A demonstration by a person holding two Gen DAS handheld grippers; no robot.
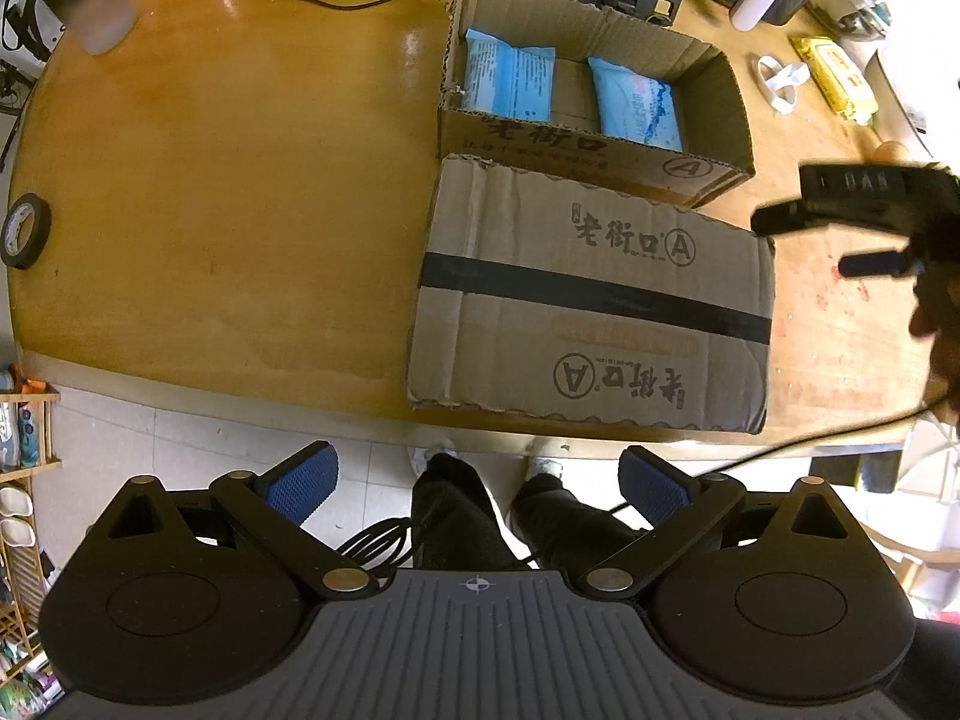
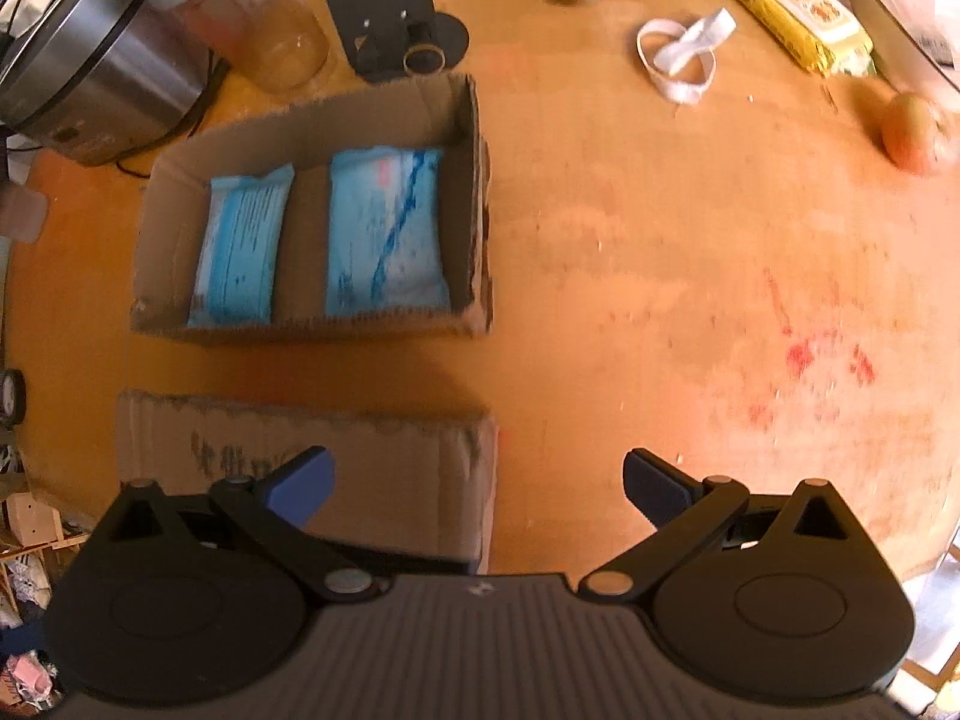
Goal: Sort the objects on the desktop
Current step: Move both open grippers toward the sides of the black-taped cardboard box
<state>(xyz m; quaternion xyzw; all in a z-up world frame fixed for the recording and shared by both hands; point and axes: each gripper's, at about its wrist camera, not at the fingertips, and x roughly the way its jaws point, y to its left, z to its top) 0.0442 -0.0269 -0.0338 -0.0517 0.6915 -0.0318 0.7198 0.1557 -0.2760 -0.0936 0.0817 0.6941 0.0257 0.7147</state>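
Blue packets [image 2: 384, 234] lie side by side in the open carton [image 2: 474, 192] on the tabletop [image 2: 660, 300]. Both grippers, left [image 1: 477, 483] and right [image 2: 477, 483], hang spread and empty; I'd approach the yellow pack [image 2: 798, 18] squarely.

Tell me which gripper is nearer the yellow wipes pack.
Right. The right gripper hovers over the table on the yellow wipes pack side; the left gripper sits off the table's near edge.
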